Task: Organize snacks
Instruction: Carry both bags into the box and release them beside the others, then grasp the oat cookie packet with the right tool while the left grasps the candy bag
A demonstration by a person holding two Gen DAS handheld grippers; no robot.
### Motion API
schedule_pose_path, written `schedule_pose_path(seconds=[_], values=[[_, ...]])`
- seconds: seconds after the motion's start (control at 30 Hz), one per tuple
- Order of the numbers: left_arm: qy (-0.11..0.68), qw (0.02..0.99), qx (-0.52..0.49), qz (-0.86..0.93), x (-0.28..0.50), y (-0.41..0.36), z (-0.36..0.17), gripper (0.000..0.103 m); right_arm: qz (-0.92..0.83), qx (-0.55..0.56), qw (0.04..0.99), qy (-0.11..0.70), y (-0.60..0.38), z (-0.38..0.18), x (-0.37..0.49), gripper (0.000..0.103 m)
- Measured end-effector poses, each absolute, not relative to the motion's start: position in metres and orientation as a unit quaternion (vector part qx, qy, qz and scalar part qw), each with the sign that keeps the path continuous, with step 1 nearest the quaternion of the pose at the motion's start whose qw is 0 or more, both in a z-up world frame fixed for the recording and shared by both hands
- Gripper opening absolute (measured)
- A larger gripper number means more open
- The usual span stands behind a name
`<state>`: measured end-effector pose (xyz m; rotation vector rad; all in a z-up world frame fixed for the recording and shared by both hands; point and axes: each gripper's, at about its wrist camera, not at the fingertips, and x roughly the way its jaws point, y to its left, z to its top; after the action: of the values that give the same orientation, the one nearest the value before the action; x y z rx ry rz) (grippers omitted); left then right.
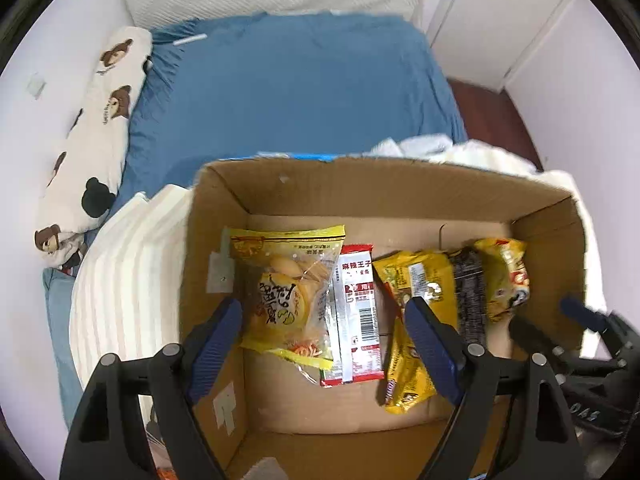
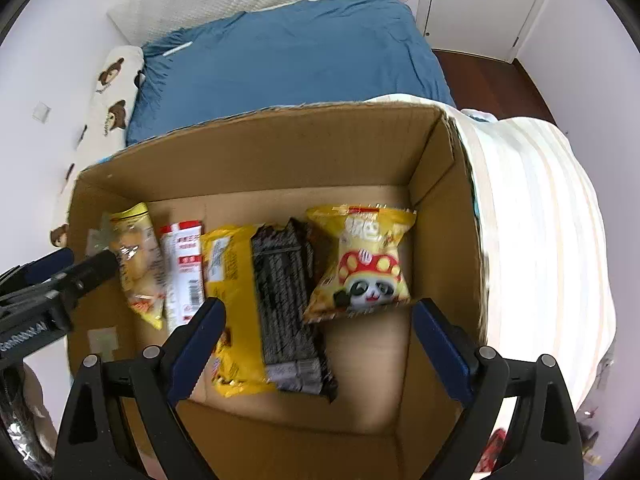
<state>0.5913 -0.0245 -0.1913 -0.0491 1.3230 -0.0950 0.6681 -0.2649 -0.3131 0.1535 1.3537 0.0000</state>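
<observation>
left wrist view looks down into a cardboard box point(image 1: 400, 188) on the bed point(image 1: 300, 92). left gripper point(image 1: 332, 320) has its jaws apart with nothing clamped, hovering over a clear yellow snack bag point(image 1: 288, 288) by the box's left wall and a red-and-white packet point(image 1: 358, 312) next to it. right gripper point(image 2: 320, 328) is spread wide too, empty, above a black packet point(image 2: 288, 304), between a yellow packet point(image 2: 232, 304) and a panda bag point(image 2: 364, 260) near the right wall.
</observation>
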Motion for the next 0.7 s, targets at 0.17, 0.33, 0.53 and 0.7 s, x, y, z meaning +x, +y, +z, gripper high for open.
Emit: schedule_pose_path(seconds=[0.17, 0.33, 0.53, 0.7], values=[[0.593, 0.802, -0.039, -0.052, 0.562, -0.018, -0.171, 0.083, 0.009, 0.087, 0.780, 0.619, -0.260, -0.305, 0.637, 0.097], [0.572, 0.818, -0.039, -0.050, 0.525, -0.016, -0.150, 0.083, 0.011, 0.102, 0.800, 0.592, -0.256, -0.279, 0.601, 0.097], [0.534, 0.844, -0.032, -0.042, 0.468, -0.012, -0.120, 0.083, 0.024, 0.110, 0.824, 0.556, -0.251, -0.241, 0.550, 0.097], [0.533, 0.844, -0.031, -0.046, 0.415, -0.014, -0.120, 0.083, 0.035, 0.117, 0.828, 0.547, -0.247, -0.236, 0.494, 0.097]])
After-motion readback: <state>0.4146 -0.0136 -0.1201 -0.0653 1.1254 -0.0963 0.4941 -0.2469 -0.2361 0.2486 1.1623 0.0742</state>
